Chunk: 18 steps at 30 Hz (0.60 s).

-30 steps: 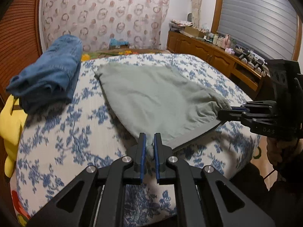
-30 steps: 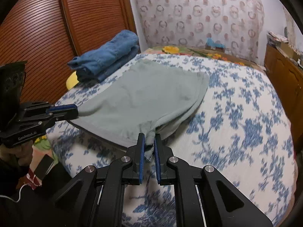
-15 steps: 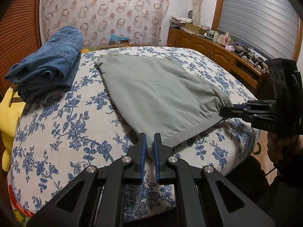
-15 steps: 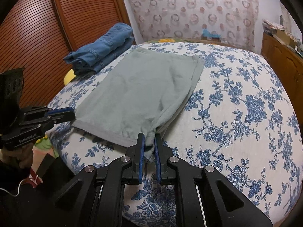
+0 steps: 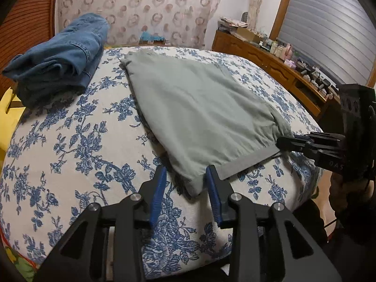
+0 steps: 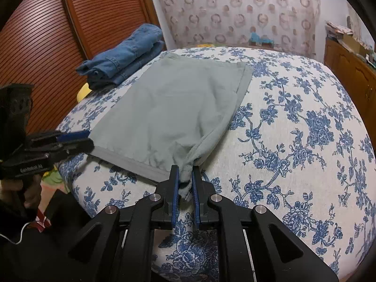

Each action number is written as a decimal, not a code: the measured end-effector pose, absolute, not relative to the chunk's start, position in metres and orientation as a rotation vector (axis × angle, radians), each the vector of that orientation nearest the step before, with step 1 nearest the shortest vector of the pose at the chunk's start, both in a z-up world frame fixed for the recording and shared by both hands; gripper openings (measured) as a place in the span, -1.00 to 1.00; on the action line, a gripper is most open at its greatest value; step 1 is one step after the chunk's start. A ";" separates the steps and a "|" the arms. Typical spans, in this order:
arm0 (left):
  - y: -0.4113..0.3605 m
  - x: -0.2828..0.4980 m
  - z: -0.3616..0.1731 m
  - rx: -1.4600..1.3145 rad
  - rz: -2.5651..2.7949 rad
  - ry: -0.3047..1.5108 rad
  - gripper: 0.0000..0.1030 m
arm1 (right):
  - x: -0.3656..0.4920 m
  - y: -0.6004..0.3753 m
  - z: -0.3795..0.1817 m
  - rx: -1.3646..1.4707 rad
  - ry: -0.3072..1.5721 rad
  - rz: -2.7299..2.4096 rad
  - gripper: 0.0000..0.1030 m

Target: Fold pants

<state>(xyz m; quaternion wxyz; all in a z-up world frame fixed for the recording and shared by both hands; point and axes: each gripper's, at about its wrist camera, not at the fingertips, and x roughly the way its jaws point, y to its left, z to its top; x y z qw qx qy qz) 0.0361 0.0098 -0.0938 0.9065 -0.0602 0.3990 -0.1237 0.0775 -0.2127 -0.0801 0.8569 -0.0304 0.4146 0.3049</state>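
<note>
At lower centre of the left wrist view, the left claw (image 5: 185, 183) has just been opening, its pads released around the corner of the grey pants (image 5: 202, 117) lying on the bed (image 5: 70, 141). Further right, the right claw (image 5: 285, 142) is clenched on the other corner (let go gently, so the fold stays flat).

Pants (image 5: 202, 108) flat on bed (image 5: 70, 141), waistband at its near edge; folded jeans (image 5: 58, 58) at far-left edge, apart from them.
</note>
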 end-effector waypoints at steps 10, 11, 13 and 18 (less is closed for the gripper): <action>0.005 0.032 -0.091 -0.122 -0.296 0.793 -0.85 | 0.077 -0.214 -0.080 -0.063 0.864 0.645 -0.84; 0.005 0.033 -0.090 -0.128 -0.298 0.790 -0.86 | 0.077 -0.213 -0.080 -0.065 0.861 0.649 -0.84; 0.009 0.030 -0.083 -0.146 -0.308 0.761 -0.87 | 0.076 -0.213 -0.078 -0.070 0.849 0.655 -0.85; 0.018 0.025 -0.057 -0.168 -0.320 0.688 -0.87 | 0.073 -0.213 -0.062 -0.061 0.814 0.677 -0.85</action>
